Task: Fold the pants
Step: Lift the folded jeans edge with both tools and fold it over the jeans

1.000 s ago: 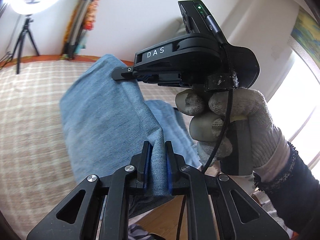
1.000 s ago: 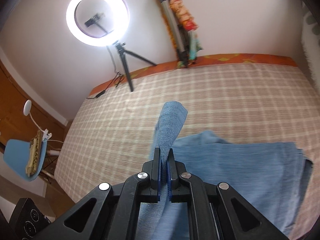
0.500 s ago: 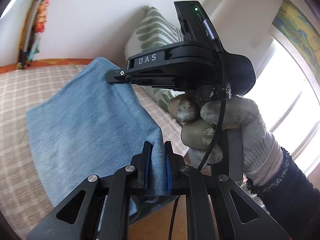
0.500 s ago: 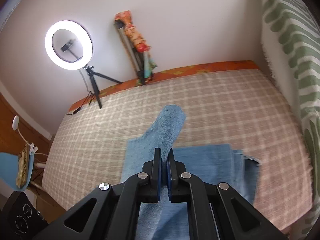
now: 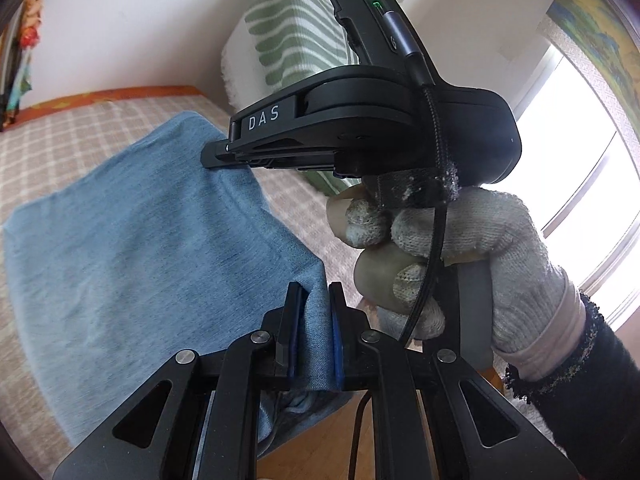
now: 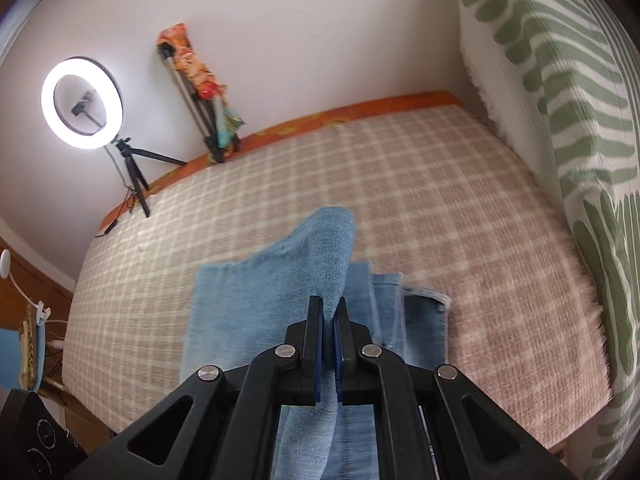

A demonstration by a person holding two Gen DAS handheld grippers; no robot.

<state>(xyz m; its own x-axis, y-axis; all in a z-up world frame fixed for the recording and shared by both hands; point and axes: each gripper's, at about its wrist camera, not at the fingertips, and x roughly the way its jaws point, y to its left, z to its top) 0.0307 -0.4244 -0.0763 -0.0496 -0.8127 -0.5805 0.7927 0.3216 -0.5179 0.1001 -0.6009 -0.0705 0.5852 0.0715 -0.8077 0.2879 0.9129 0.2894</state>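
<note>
Light blue denim pants (image 5: 132, 248) lie partly folded on a pink checked bed (image 5: 52, 132). My left gripper (image 5: 314, 292) is shut on a bunched edge of the fabric. In the left wrist view, my right gripper (image 5: 208, 157) is seen from the side in a gloved hand (image 5: 460, 240), its tip on the far end of the same lifted edge. From the right wrist camera, the right gripper (image 6: 329, 306) is shut on a fold of the pants (image 6: 248, 304), which rises ahead of the jaws. Layered denim edges (image 6: 420, 320) lie flat to the right.
A green-and-white striped cushion (image 6: 560, 100) stands against the wall at the bed's right side. A lit ring light on a tripod (image 6: 82, 104) and a wrapped tripod (image 6: 200, 88) stand at the far edge. A window (image 5: 580, 184) is at the right. A blue chair (image 6: 16, 356) is left of the bed.
Both grippers have carried the held denim edge sideways toward the cushion end of the bed. The top layer now covers more of the pants below. Grips are unchanged.
</note>
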